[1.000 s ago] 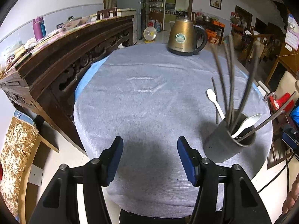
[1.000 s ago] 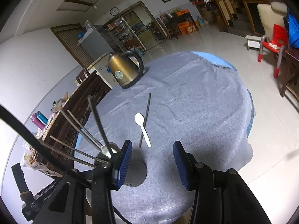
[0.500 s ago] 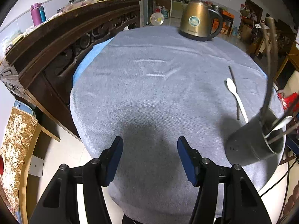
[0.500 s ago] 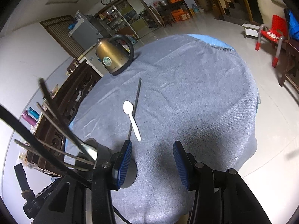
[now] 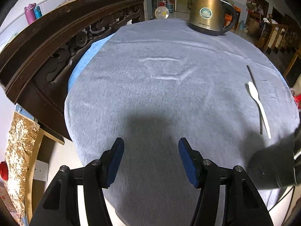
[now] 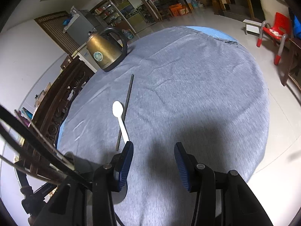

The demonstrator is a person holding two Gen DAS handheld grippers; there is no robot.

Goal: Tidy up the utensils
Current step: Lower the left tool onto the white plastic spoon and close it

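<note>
We list, from left to right. Carved dark wooden cabinet [image 5: 56, 43], at nine to eleven o'clock of the left wrist view, close against the round tabletop [image 5: 160, 86], which is covered in grey cloth. Left hand-held gripper [image 5: 151, 160], at six o'clock of that view: blue pads parted about halfway, nothing between them, only bare cloth below. Brass-coloured kettle [image 5: 208, 15], upright on the far edge of the tabletop at one o'clock. Single dark chopstick [image 5: 254, 94] and white spoon [image 5: 258, 105], both flat on the cloth at three o'clock, lying side by side lengthwise and touching or nearly so. Dark utensil holder [image 5: 272, 167], at four o'clock near the tabletop's edge, blurred and cut by the frame. In the right wrist view we find the holder's contents, several chopsticks [image 6: 33, 150], fanning up toward nine o'clock. Right hand-held gripper [image 6: 153, 160], at six o'clock: jaws apart somewhat under halfway and empty; the tip of its left pad lies over the spoon's handle end in the picture, though we cannot tell whether they touch. Red child's chair [image 6: 272, 32] on the floor at two o'clock.
</note>
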